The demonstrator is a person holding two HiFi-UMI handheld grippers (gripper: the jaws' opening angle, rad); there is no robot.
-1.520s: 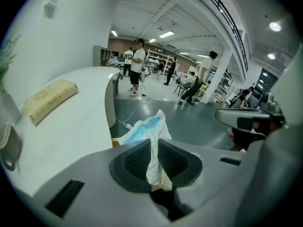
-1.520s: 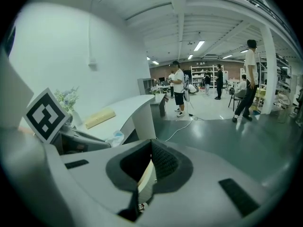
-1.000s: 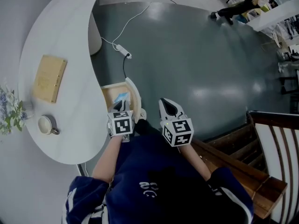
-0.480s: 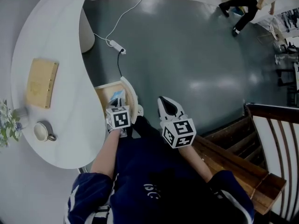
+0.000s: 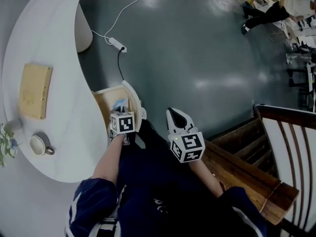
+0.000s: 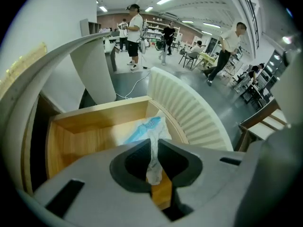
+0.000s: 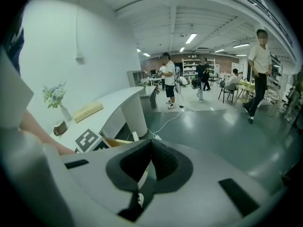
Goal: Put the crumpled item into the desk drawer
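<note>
Reaching out of the left gripper (image 6: 152, 144), the crumpled item (image 6: 144, 129) is seen as a thin white strand pinched between the jaws, which are closed tight on it, while its wider white and blue part spreads out beyond the tips, inside the open drawer (image 6: 97, 113). In the left gripper view that blue part is shown in the drawer's far right corner, close against the ribbed white curved front (image 6: 189, 109); whether it rests on the wooden floor of the drawer cannot be told. From the head view the left gripper (image 5: 122, 108) is found directly over the drawer (image 5: 102, 97), which is pulled out from under the edge of the white desk (image 5: 54, 48), and a patch of the blue item (image 5: 119, 103) is visible just ahead of the jaws. The right gripper (image 5: 177, 114) is held apart to the side, above the grey floor, near the person's dark clothing; in its own view the right gripper (image 7: 150, 144) is shown with its jaws brought together, tips meeting. On the desk a flat tan block (image 5: 34, 90) and a cup (image 5: 38, 144) are placed well apart from the drawer
</note>
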